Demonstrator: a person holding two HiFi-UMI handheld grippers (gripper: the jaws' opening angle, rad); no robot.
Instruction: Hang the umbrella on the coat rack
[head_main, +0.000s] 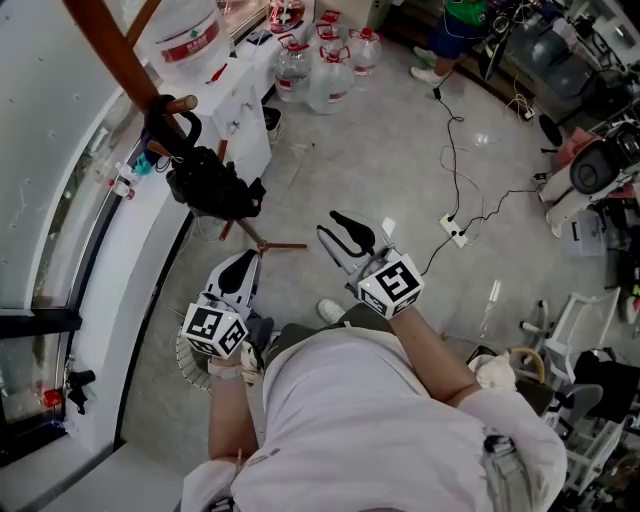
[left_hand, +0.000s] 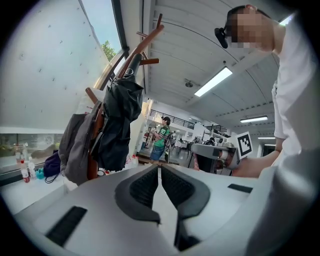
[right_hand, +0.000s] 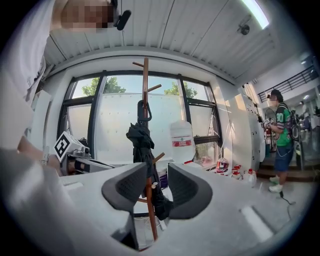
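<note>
- Left gripper (head_main: 246, 262), at the lower left of the head view, has its jaws pressed together at the tips. Nothing is between them, and its own view shows the dark pads meeting.
- Right gripper (head_main: 330, 224), at the centre of the head view, has its jaws a moderate way apart and holds nothing. In its own view the far-off rack shows through the gap.
- Each gripper carries a white cube (head_main: 214, 330) printed with black square marker patterns, with no letters on them.
- Both forearms (head_main: 430, 345) reach up from the white-shirted person at the bottom of the head view. The grippers are side by side, well apart and roughly level, aimed towards the upper left of the frame.
- Umbrella (head_main: 212, 185), black and folded, hangs on the coat rack (head_main: 108, 48) in the upper left of the head view. Its curved handle is hooked over a wooden peg, clear of both grippers.
- Grey bag (left_hand: 75, 150) hangs on the same rack just beside the umbrella, at the left of the left gripper view.
- Big water jug (right_hand: 181, 141) stands behind the rack by the window. Its red label carries white writing too small to read.
- Bottles (head_main: 325, 70) with red caps stand on the floor at the top of the head view.
- Person in a green shirt (right_hand: 281, 132) stands at the far right of the right gripper view. The white print on the shirt cannot be made out.
</note>
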